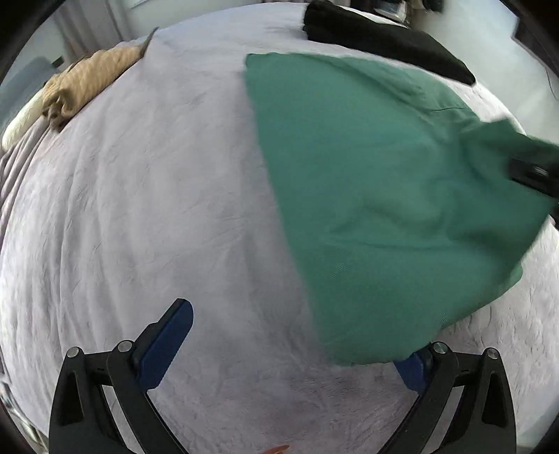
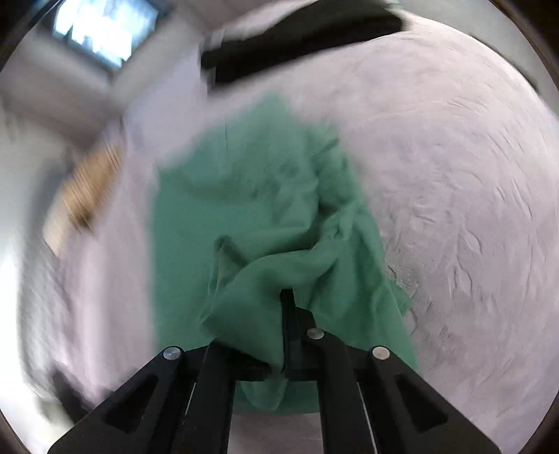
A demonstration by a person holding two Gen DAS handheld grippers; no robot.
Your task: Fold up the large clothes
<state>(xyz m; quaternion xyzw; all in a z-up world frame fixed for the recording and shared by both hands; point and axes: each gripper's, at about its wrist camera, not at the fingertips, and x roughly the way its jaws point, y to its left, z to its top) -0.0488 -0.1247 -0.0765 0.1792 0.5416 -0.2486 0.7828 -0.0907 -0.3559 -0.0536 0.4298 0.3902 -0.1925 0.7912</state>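
Right wrist view first: we see the right claw (image 2: pixel 284 314) at the bottom centre of the frame, its two black fingers brought together and clamped on a bunched fold of the green garment (image 2: pixel 244 216). The cloth wraps over the left finger and hangs in a lump below the pinch, while the rest of the garment spreads up the middle of the frame across the pale lilac bed cover (image 2: pixel 454 174). The picture is blurred, most of all on its left side. At the top centre a black garment (image 2: pixel 300 45) lies on the bed, beyond the green one, and at the left a tan garment (image 2: pixel 91 181) shows only as a smear. A bright window (image 2: pixel 104 28) sits in the upper left corner.

In the left wrist view the left claw (image 1: pixel 290 335) stands wide apart at the bottom of the frame, with nothing between its blue-padded fingers. The left finger is over bare bed cover (image 1: pixel 139 209); the right one is partly hidden under the lower corner of the green garment (image 1: pixel 384 192). That garment fills the right half of the frame and rises toward the right edge, where the dark tip of the right claw (image 1: pixel 531 173) holds it. The black garment (image 1: pixel 384 38) lies at the upper right, just beyond the green one, and the tan garment (image 1: pixel 91 83) lies crumpled at the upper left edge of the bed, well apart from both.
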